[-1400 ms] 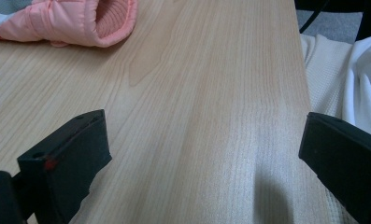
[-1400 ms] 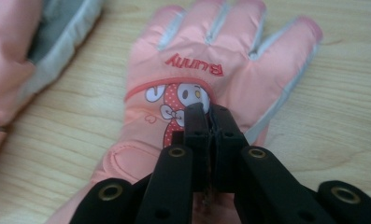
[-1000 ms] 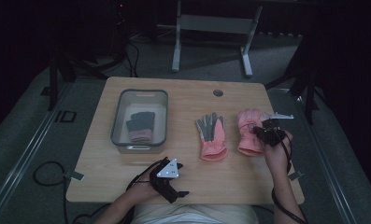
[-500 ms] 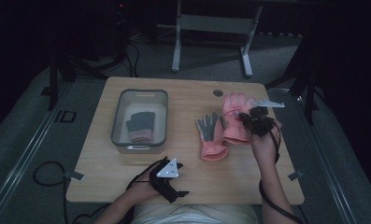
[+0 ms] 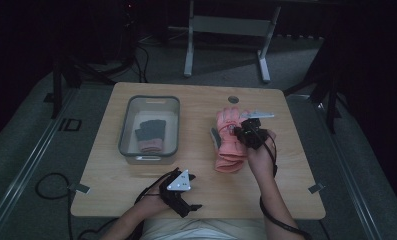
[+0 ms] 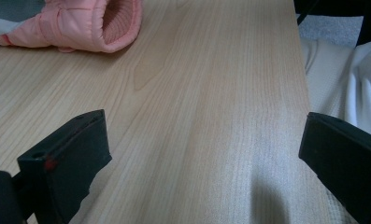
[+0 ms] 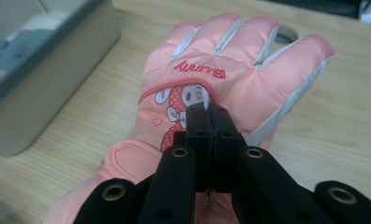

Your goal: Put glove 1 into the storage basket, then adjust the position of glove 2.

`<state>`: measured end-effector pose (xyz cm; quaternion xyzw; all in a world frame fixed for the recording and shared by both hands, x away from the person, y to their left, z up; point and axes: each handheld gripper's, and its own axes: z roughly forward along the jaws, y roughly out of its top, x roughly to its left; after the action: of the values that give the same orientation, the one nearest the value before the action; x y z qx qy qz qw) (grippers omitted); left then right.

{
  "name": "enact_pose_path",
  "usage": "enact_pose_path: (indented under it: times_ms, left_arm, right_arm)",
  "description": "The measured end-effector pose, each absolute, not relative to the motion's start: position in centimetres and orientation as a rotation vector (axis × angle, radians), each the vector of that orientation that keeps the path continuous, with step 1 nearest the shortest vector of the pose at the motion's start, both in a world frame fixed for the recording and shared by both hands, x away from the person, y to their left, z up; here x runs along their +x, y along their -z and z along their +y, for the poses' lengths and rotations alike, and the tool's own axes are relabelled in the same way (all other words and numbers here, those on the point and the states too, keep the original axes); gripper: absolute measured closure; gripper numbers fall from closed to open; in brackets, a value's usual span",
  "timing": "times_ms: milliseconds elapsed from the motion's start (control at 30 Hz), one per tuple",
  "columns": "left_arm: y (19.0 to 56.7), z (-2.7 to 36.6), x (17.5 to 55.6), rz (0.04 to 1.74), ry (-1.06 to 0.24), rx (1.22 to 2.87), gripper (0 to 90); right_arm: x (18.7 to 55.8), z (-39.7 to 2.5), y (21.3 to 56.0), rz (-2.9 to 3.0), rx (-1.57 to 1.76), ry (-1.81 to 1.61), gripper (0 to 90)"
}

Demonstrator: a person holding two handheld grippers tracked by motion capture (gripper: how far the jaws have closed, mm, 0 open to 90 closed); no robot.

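A light wooden table [image 5: 196, 195] is sitting in a dim room, seen from above, with a person's two forearms coming in from its near edge. On the left half of the table, a grey plastic bin [image 5: 149, 129] is standing, and a dark grey glove with a pink cuff [image 5: 150, 135] is lying flat inside it.

Right of the middle, a pink padded glove [image 5: 228, 131] is hanging above the table, fingers pointing toward the far edge. It is covering most of a second pink glove [image 5: 229, 161], which is lying on the table beneath it with a grey edge showing at its left side and its open cuff facing the near edge. In the left gripper view that cuff is showing at the far left of the wood.

The right gripper [image 7: 210, 122] is pinching the back of the raised pink glove, with its black jaws pressed together on the fabric just below a cartoon rabbit picture and red lettering. The bin's grey wall [image 7: 43, 84] is showing at the left in the right gripper view.

The left gripper [image 5: 182, 192] is resting near the near edge of the table, well apart from both gloves and the bin, with a grey three-cornered plate on top. Its jaws are standing wide apart with nothing but bare wood between them, and white cloth [image 6: 346, 88] on the person's lap is lying just past the table's edge.
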<state>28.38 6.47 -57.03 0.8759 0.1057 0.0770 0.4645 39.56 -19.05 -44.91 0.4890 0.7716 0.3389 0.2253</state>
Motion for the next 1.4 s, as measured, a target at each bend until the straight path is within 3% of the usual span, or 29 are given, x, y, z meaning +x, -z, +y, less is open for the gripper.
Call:
enact_pose_path:
  times_ms: [367,700,833,1167,1333,1400]
  left_arm:
    - [57.1,6.4,28.4,0.254,-0.199,2.155,1.5]
    - [57.1,6.4,28.4,0.260,-0.192,2.155,1.5]
    - [57.1,6.4,28.5,0.265,-0.191,2.151,1.5]
    - [57.1,6.4,28.4,0.269,-0.189,2.152,1.5]
    - [57.0,6.4,28.5,0.278,-0.189,2.154,1.5]
    - [56.9,6.4,28.4,0.294,-0.178,2.153,1.5]
  right_arm:
    - [41.0,-19.1,48.3,2.208,1.406,-0.878,88.0]
    - [41.4,-19.3,49.1,2.226,1.423,-0.894,79.3]
    - [41.2,-19.6,48.0,2.219,1.405,-0.932,68.9]
    - [40.2,-21.5,45.6,2.178,1.356,-1.057,28.6]
    - [39.7,-22.2,45.0,2.164,1.332,-1.131,17.9]
    - [39.4,-22.5,44.7,2.163,1.289,-1.124,17.6]
